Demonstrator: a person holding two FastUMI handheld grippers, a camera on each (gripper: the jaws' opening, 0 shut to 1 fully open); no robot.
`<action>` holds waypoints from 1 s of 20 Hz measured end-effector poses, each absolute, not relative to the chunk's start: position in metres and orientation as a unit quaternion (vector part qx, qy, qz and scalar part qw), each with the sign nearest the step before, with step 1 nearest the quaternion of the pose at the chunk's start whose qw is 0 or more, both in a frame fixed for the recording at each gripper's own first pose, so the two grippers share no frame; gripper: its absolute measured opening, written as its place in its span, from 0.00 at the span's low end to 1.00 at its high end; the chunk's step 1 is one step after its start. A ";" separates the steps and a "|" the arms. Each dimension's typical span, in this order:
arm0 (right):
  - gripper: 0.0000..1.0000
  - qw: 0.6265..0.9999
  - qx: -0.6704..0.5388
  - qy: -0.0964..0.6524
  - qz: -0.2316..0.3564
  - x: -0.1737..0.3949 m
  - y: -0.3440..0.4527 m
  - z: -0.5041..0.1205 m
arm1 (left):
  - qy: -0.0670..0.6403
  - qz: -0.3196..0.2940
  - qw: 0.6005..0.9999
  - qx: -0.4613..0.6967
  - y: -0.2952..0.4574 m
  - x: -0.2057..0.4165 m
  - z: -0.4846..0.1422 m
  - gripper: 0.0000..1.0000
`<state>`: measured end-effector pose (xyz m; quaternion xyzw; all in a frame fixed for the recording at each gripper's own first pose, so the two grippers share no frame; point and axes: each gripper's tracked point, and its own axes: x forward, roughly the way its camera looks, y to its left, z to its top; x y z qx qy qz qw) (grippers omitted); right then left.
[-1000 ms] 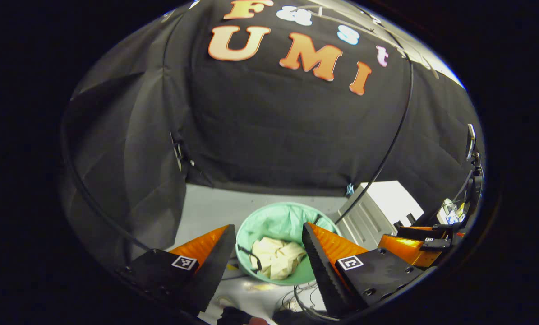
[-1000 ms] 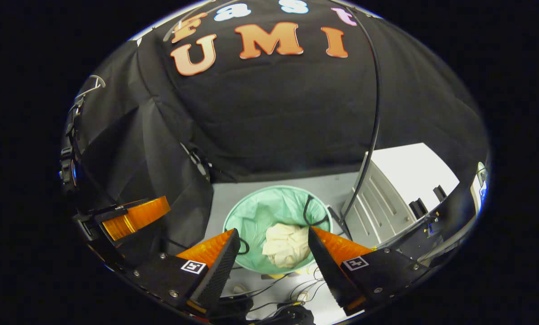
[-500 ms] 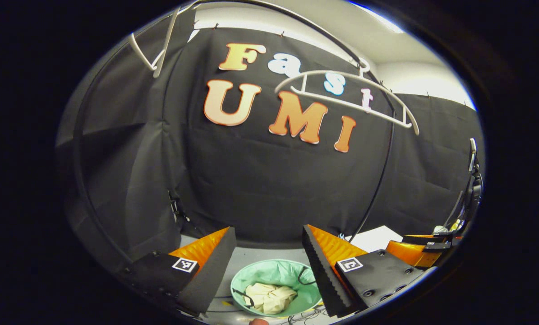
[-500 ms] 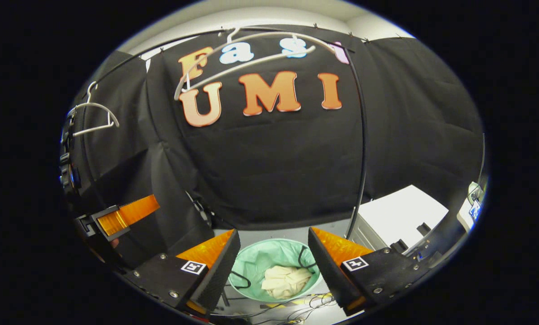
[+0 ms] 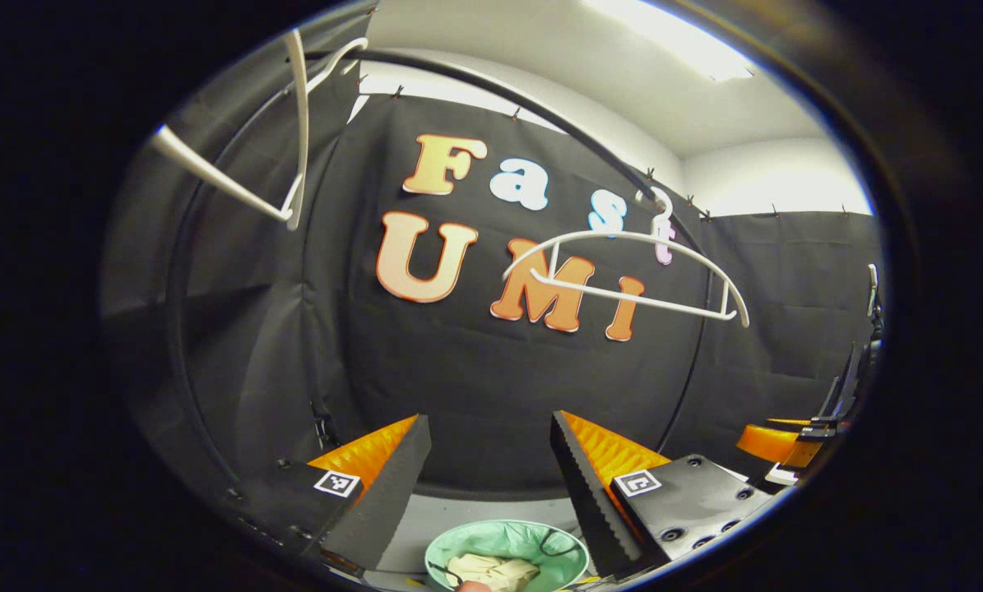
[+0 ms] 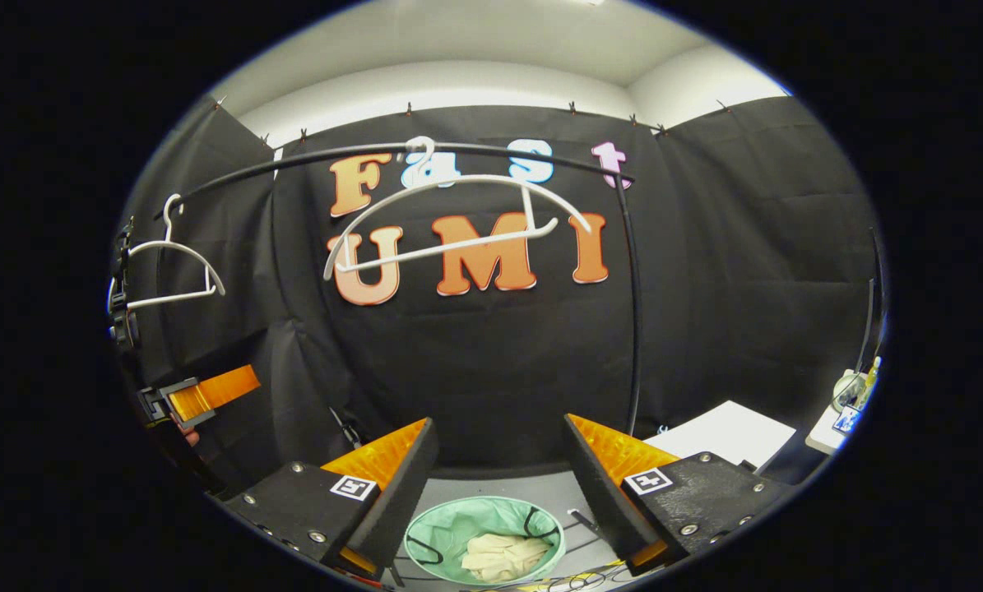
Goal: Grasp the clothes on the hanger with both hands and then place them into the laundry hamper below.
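A cream garment (image 5: 484,570) (image 6: 499,556) lies crumpled inside the pale green laundry hamper (image 5: 540,540) (image 6: 446,530) on the floor, low in both views. A bare white hanger (image 5: 623,267) (image 6: 450,218) hangs from the black rail (image 6: 310,160), with nothing on it. My left gripper (image 5: 491,456) is open and holds nothing, raised well above the hamper. My right gripper (image 6: 499,456) is open too, with nothing between its fingers. The right gripper also shows far right in the left gripper view (image 5: 775,442), and the left gripper far left in the right gripper view (image 6: 203,393).
A second bare white hanger (image 5: 289,140) (image 6: 166,267) hangs further left on the rail. A white cabinet (image 6: 725,432) stands right of the hamper. Loose cables (image 6: 573,580) lie on the grey floor by the hamper. Black cloth walls close the booth.
Both grippers have risen and tilted upward: the hamper with the garment has slid to the bottom of each view and the hangers and ceiling have come into sight. Both stay open.
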<state>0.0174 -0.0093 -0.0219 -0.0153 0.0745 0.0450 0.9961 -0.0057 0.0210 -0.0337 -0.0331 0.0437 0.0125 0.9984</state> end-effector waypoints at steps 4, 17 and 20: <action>0.94 0.999 -0.024 0.038 0.014 0.015 -0.035 0.012 | 0.009 0.022 0.999 -0.034 0.021 -0.006 -0.006 0.92; 0.94 1.000 -0.021 -0.004 -0.008 0.000 -0.057 0.060 | -0.029 0.038 0.999 -0.026 0.024 -0.013 0.036 1.00; 0.94 1.000 -0.017 0.002 -0.007 0.003 -0.056 0.055 | -0.021 0.030 0.999 -0.034 0.018 -0.008 0.031 0.96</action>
